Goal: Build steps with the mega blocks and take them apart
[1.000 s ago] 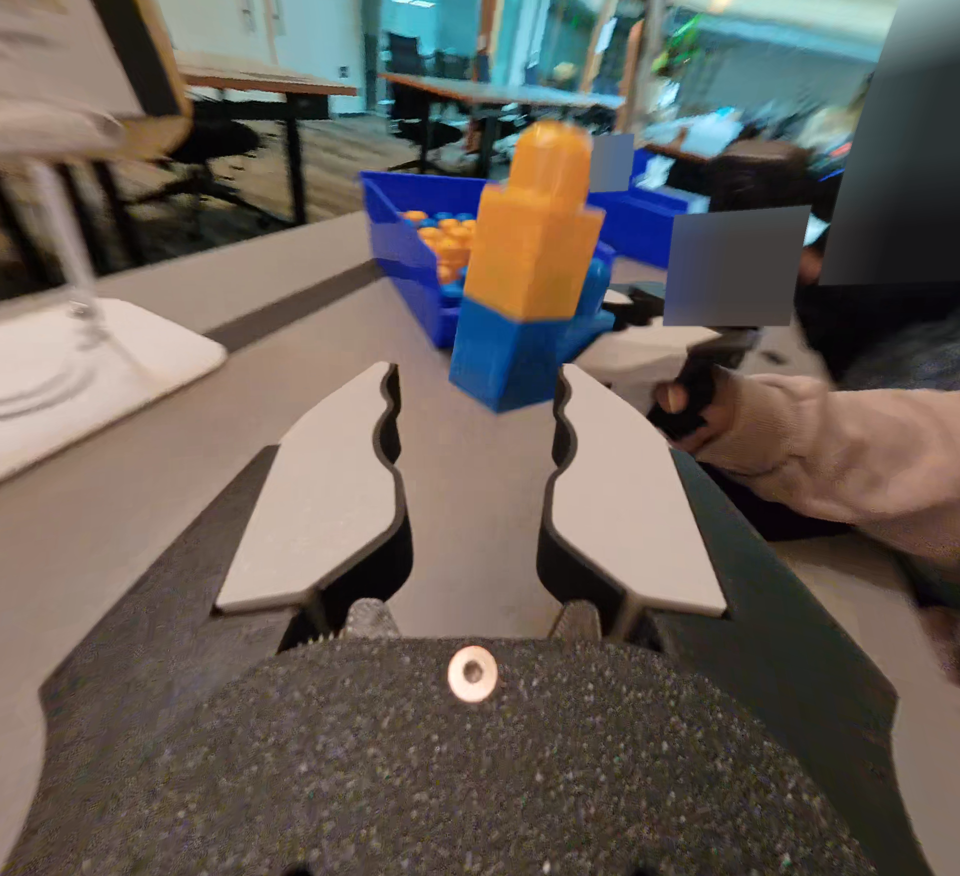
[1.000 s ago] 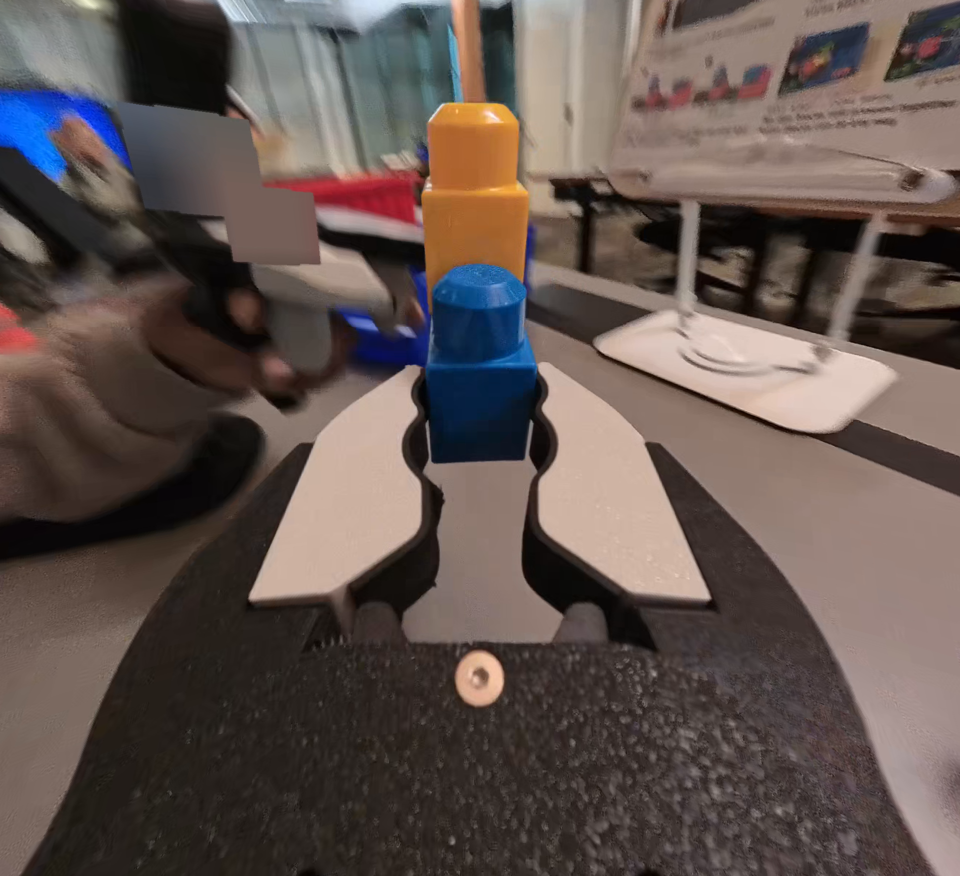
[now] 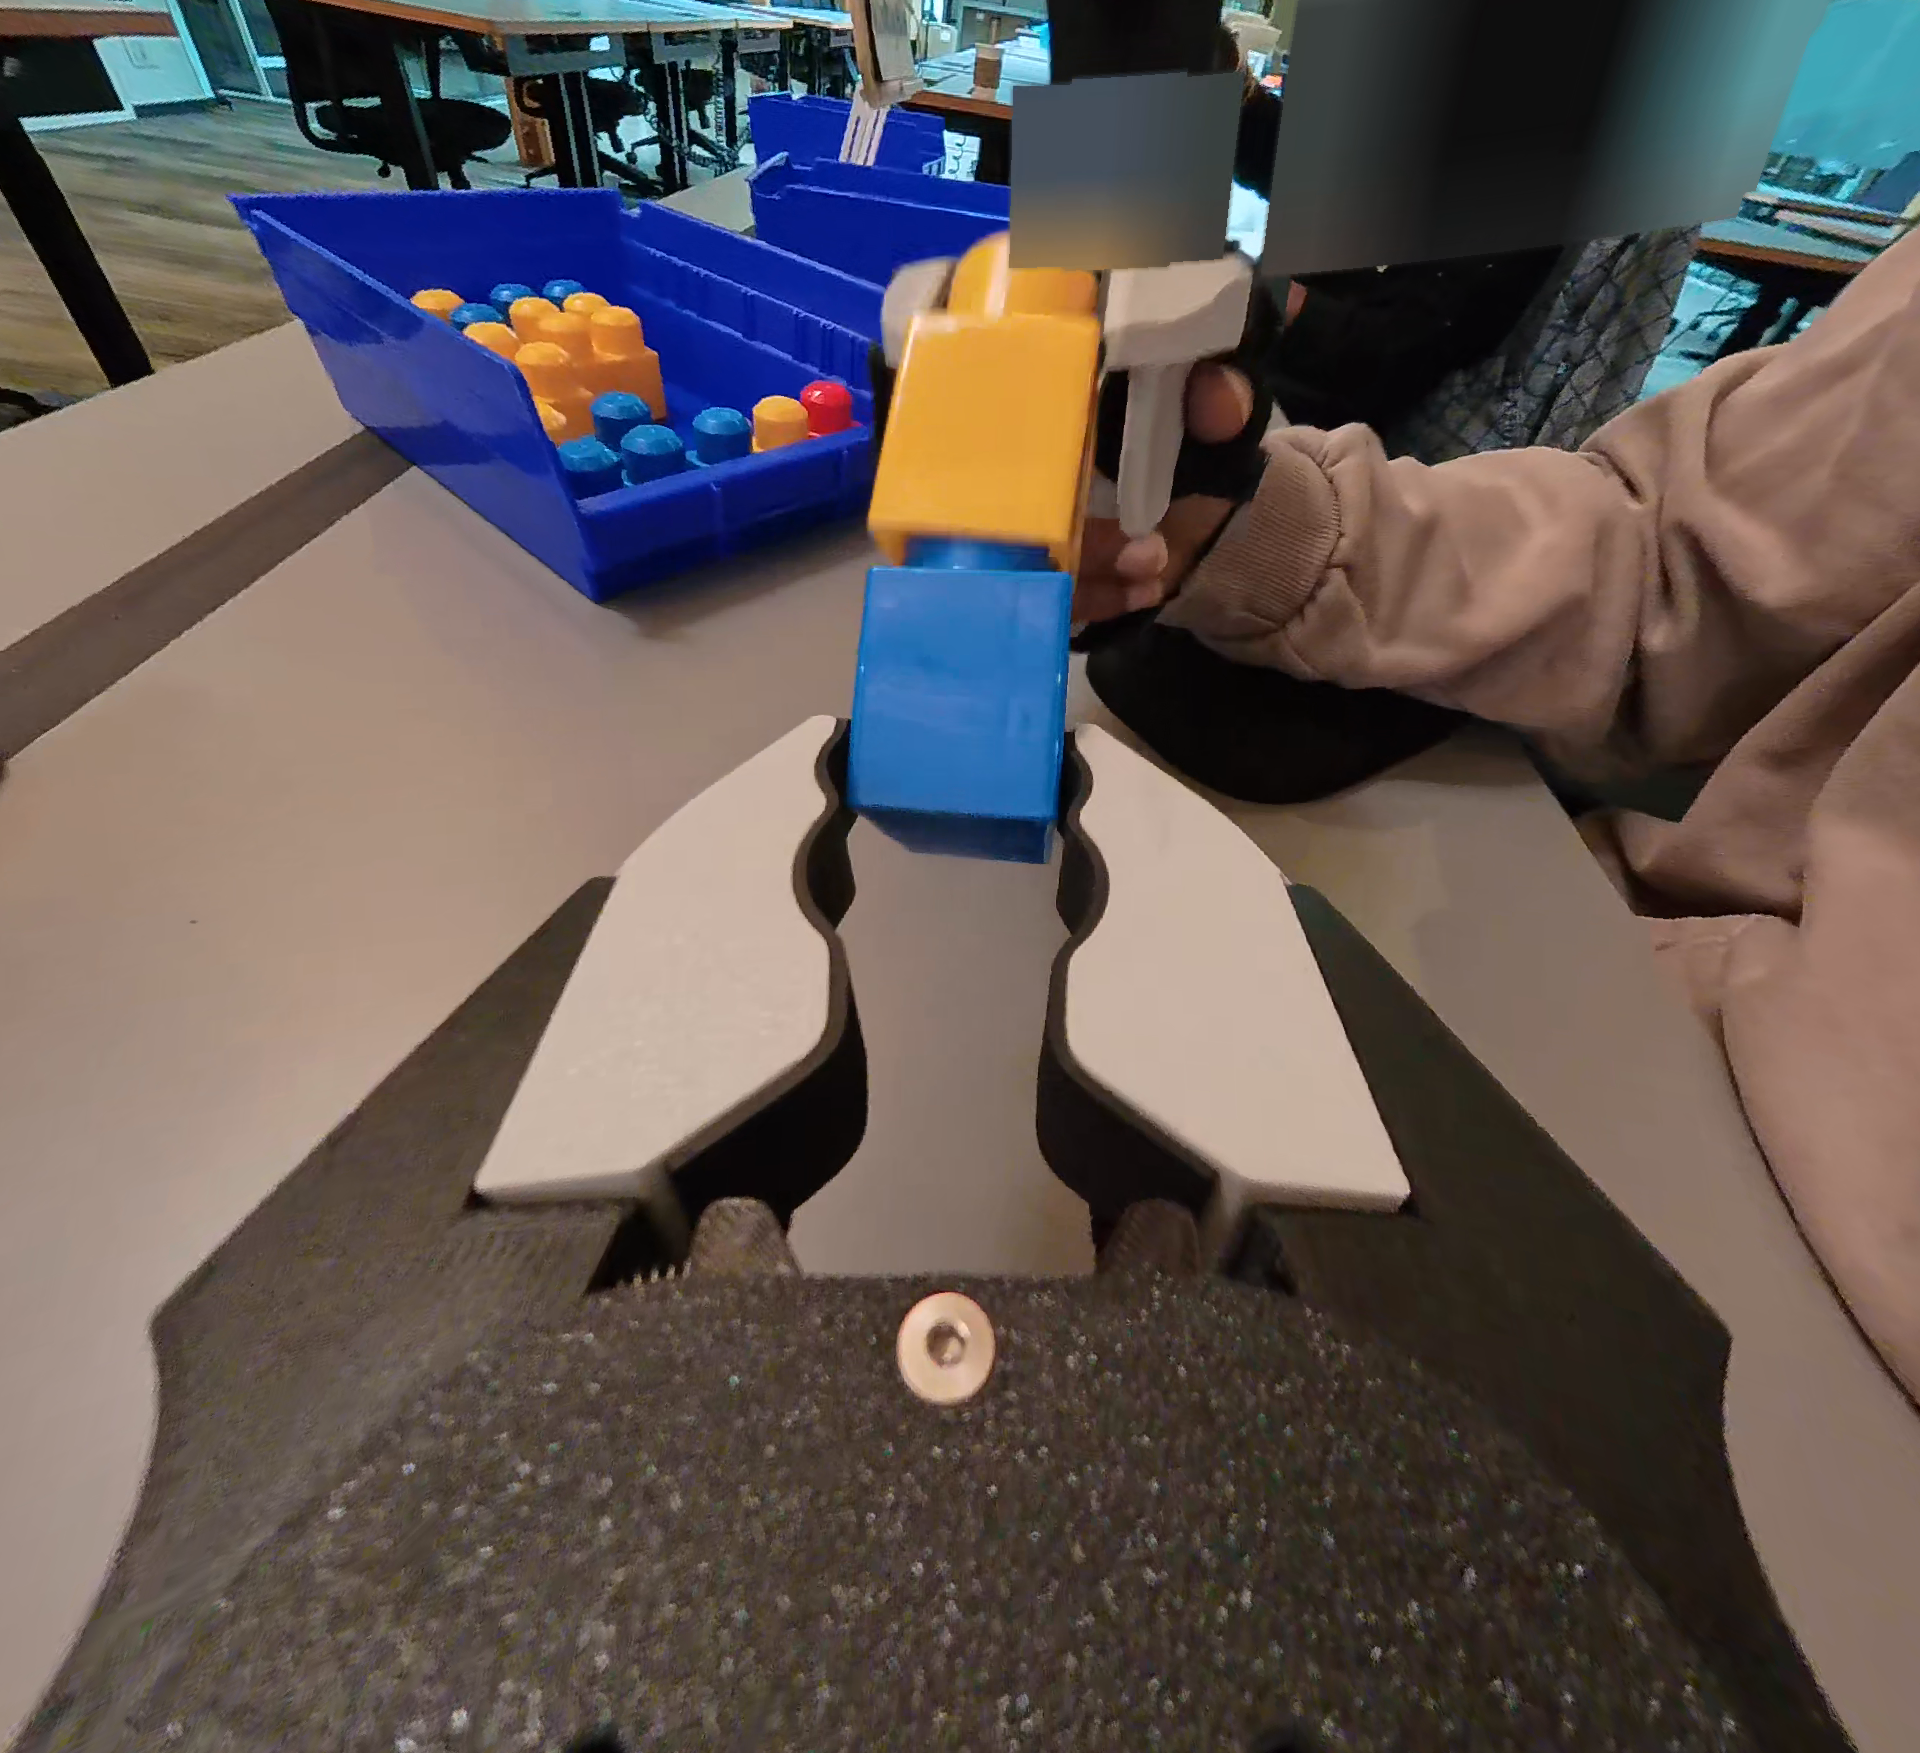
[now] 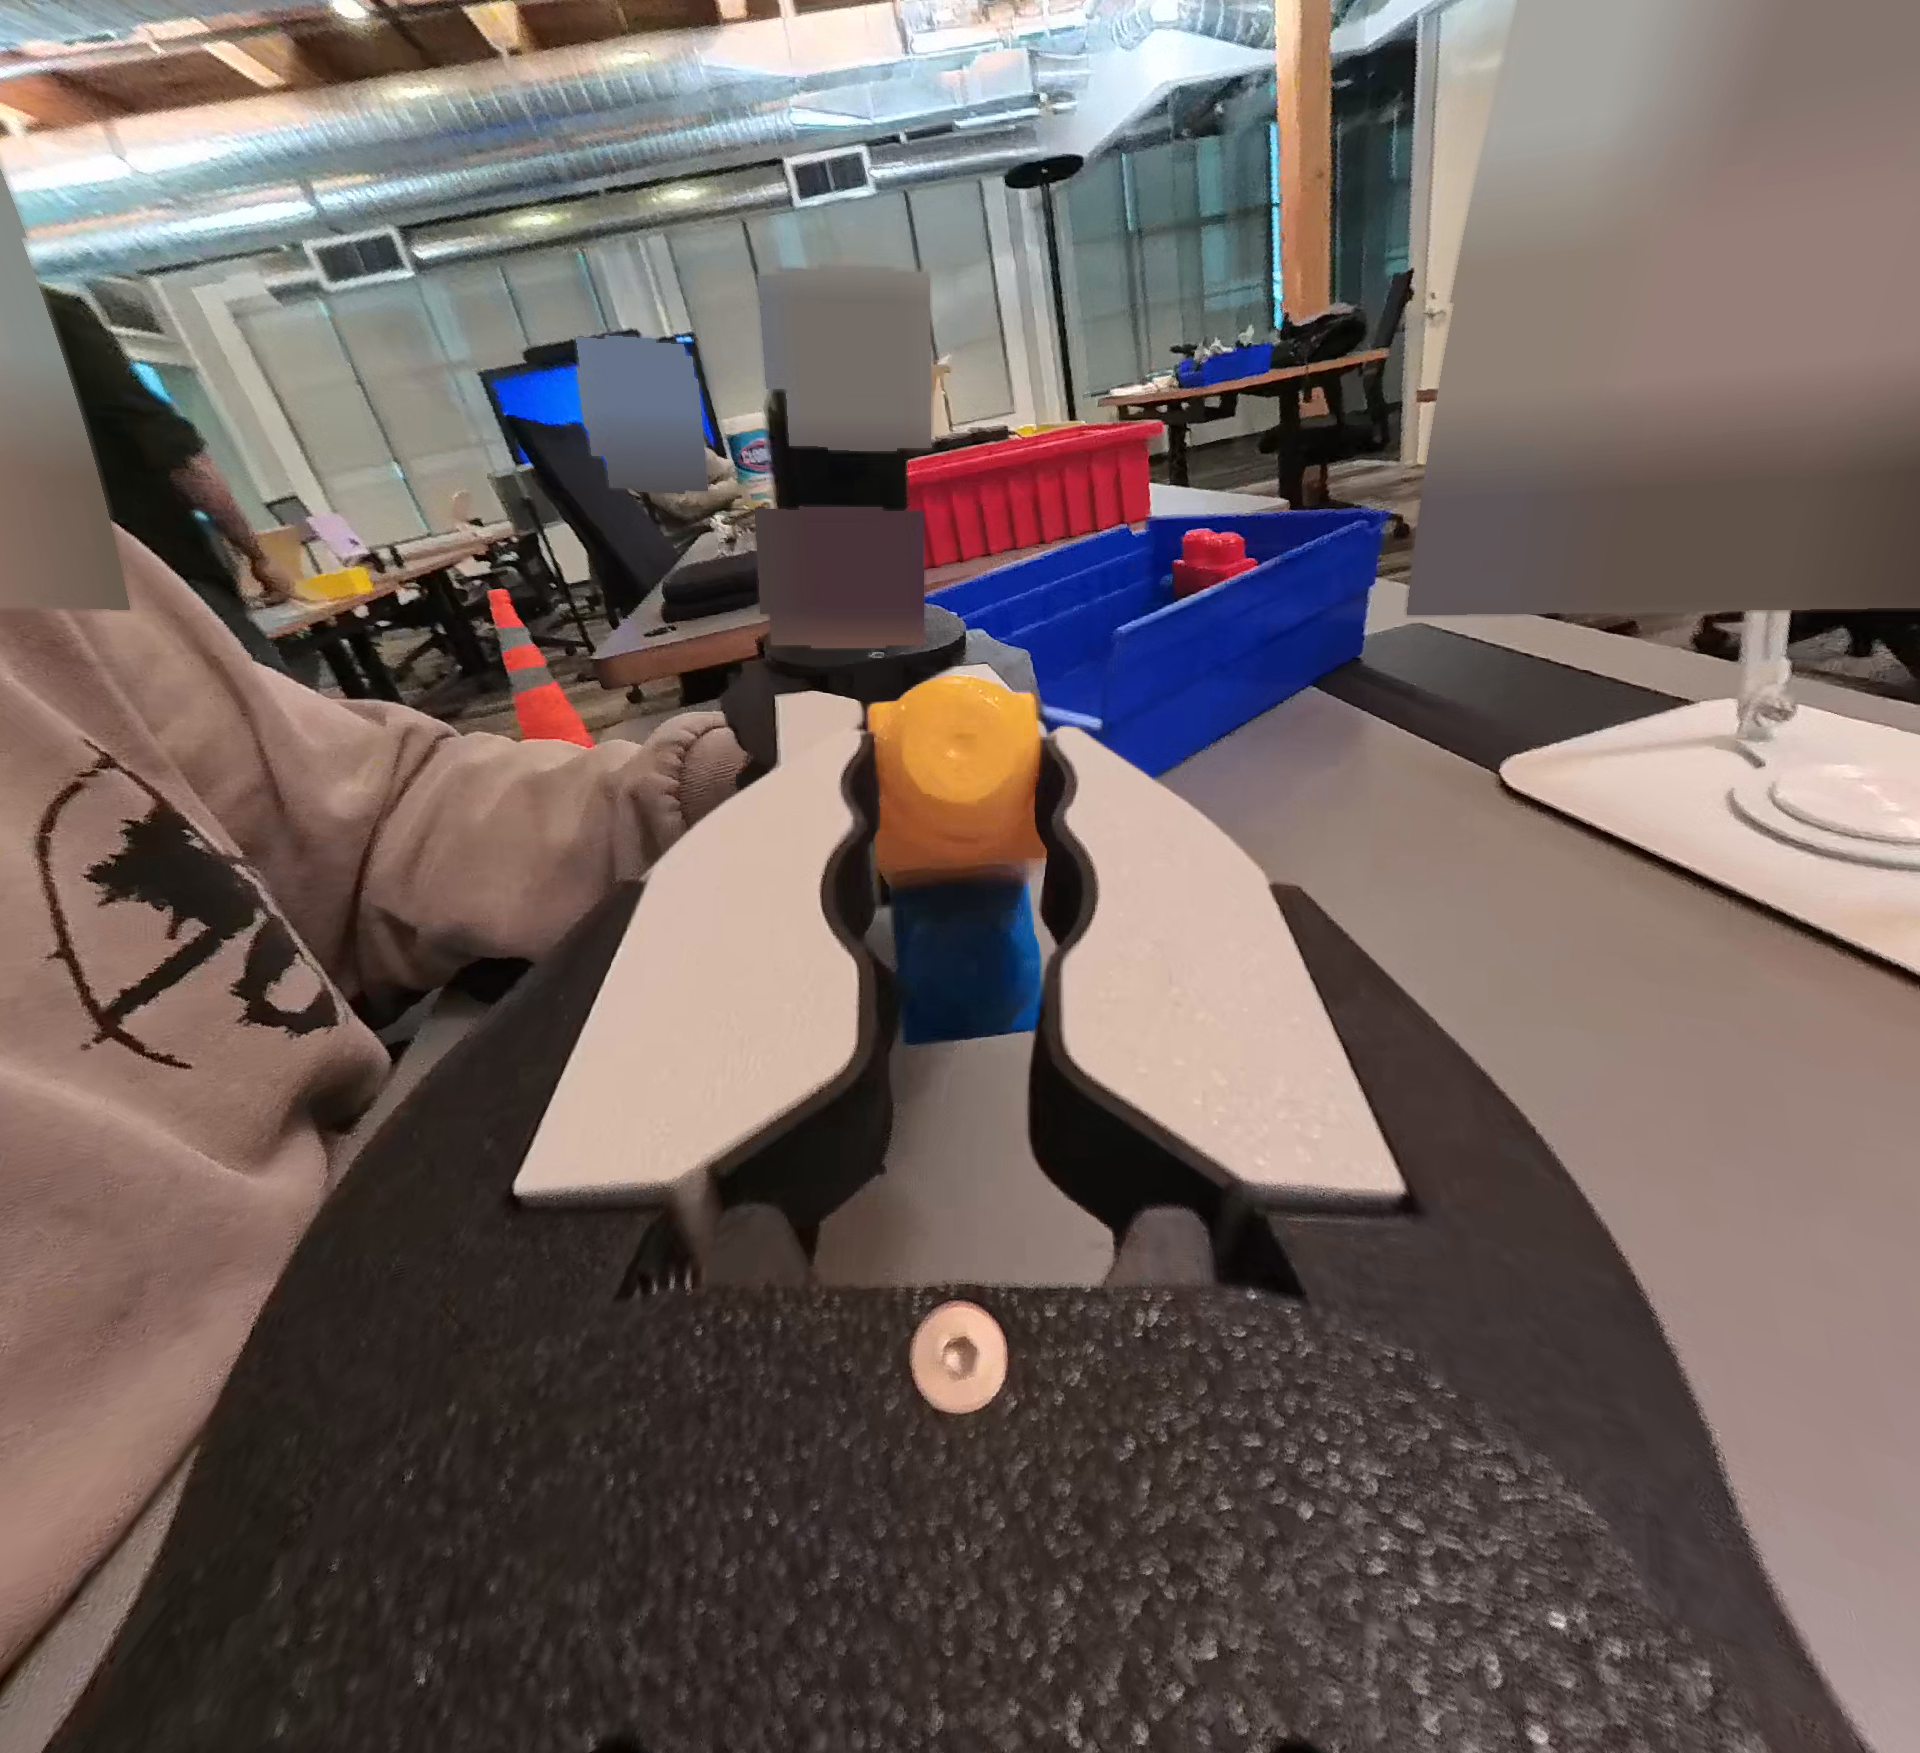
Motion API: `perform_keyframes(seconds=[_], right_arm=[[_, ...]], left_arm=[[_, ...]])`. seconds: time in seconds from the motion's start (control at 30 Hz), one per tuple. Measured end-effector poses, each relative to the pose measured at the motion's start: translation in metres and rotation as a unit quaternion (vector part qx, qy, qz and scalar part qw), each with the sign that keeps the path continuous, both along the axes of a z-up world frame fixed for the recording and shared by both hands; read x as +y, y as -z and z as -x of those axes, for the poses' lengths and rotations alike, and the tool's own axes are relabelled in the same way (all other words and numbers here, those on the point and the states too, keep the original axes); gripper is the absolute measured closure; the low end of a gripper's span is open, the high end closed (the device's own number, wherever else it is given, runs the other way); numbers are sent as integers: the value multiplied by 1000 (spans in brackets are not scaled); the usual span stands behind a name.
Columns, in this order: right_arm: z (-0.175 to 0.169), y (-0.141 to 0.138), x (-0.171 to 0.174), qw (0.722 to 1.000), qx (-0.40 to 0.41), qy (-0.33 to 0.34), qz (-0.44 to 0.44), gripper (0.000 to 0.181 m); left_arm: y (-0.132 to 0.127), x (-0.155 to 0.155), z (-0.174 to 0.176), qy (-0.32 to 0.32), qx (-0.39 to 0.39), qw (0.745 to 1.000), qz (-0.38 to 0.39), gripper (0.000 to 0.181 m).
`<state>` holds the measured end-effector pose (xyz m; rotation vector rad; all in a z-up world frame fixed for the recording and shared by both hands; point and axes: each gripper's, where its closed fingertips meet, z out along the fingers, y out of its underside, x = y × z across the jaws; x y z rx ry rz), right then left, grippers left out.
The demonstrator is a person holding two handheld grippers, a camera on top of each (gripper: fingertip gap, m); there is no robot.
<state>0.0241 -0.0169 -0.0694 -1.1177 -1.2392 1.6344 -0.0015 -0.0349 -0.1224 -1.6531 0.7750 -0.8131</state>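
Two grippers share one small stack. The left gripper has its white fingers closed on the lower part of the blue square plastic block, and the right gripper is closed on the orange plastic block with one round stud that sits on top. In the left wrist view the stack is held in the air above the grey table, and a gap shows at the joint, with the blue stud partly out and the orange block tilted (I judge they are being pulled apart).

These blocks should be light, stiff and hollow, with smooth and a little slippery walls. The flat side faces are the best place to hold; the rounded stud would slip. The joint holds only by friction, so a small tilt should free it better than a straight pull.

Behind the stack stands a blue plastic bin on the table with many loose orange, blue and one red block inside. In the right wrist view another blue bin holds a red block.
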Motion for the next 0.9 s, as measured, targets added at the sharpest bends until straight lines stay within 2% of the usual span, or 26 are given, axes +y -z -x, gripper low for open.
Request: perform_keyframes(seconds=[0.13, 0.2, 0.27, 0.37, 0.53, 0.77, 0.9], right_arm=[[-29, -39, 25, 996, 80, 32, 29, 153], [-37, -39, 35, 995, 70, 66, -2, 153], [-30, -22, 32, 997, 19, 68, -34, 153], [-7, 20, 12, 992, -91, 30, -85, 153], [19, 86, -19, 954, -252, -33, -161, 153], [38, 122, -37, 919, -333, -68, -200, 153], [40, 130, -36, 922, -331, -64, -192, 152]], left_arm=[[6, 9, 24, -39, 14, 999, -1, 145], [-1, 14, 37, -62, 1, 998, -9, 145], [-10, 18, 50, -93, -13, 995, -24, 145], [-22, 22, 65, -129, -37, 990, -47, 144], [-34, 22, 73, -143, -64, 985, -66, 144], [-34, 19, 65, -129, -64, 987, -70, 144], [-34, 17, 61, -118, -66, 988, -71, 144]])
